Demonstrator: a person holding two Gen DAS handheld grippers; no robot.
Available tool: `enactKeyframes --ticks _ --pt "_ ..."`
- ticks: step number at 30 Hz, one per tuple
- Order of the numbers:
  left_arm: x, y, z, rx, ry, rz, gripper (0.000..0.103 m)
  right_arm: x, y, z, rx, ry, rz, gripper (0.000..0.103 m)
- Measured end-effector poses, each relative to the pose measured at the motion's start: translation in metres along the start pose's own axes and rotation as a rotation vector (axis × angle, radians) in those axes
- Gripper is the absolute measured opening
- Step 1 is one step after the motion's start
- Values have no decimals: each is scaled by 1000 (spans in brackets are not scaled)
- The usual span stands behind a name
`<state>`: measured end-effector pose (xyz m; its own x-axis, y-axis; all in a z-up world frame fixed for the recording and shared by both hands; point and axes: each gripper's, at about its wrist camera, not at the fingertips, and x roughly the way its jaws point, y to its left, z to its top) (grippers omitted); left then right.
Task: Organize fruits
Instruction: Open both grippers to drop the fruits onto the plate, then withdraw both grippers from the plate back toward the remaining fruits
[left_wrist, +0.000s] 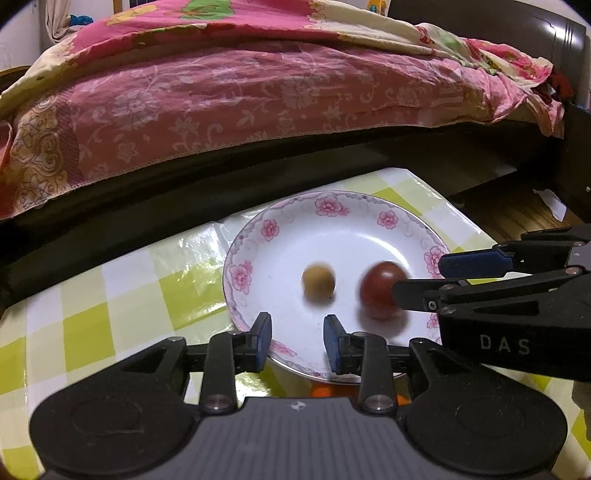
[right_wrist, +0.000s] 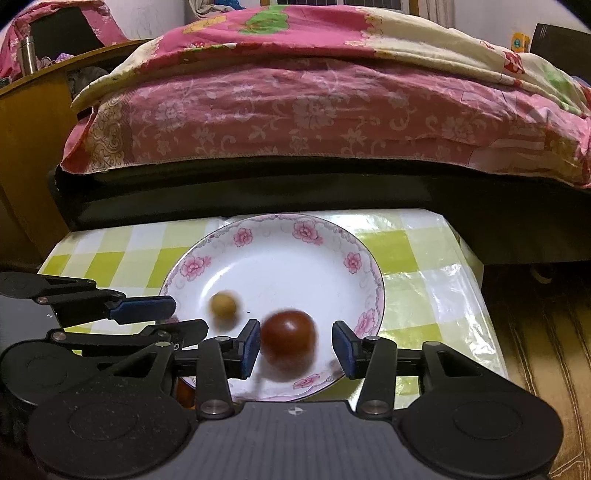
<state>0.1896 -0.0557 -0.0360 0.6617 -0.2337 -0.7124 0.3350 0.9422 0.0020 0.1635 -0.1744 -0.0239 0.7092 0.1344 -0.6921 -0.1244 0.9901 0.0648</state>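
A white plate with a pink flower rim sits on the green-checked table. In it lie a small yellow-brown fruit and a dark red tomato, both blurred. My left gripper is open and empty over the plate's near rim, just short of the yellow fruit. My right gripper is open with the tomato between its fingers, not gripped. It shows from the side in the left wrist view, and the left gripper shows in the right wrist view.
A bed with a pink floral cover runs along the table's far side. An orange fruit peeks out under the plate's near edge. A wooden floor lies to the right, a wooden cabinet to the left.
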Motion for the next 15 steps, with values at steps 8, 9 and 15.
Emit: enactKeyframes --ticks 8,9,15 --pt "-19 6 -7 -18 -8 10 46 -8 7 -2 -28 -11 1 43" --pt "-22 6 -9 -18 -9 12 46 -10 9 -3 -35 -13 0 43" --pt "-46 3 -18 -6 -7 1 46 -26 16 -10 -62 -21 18 43"
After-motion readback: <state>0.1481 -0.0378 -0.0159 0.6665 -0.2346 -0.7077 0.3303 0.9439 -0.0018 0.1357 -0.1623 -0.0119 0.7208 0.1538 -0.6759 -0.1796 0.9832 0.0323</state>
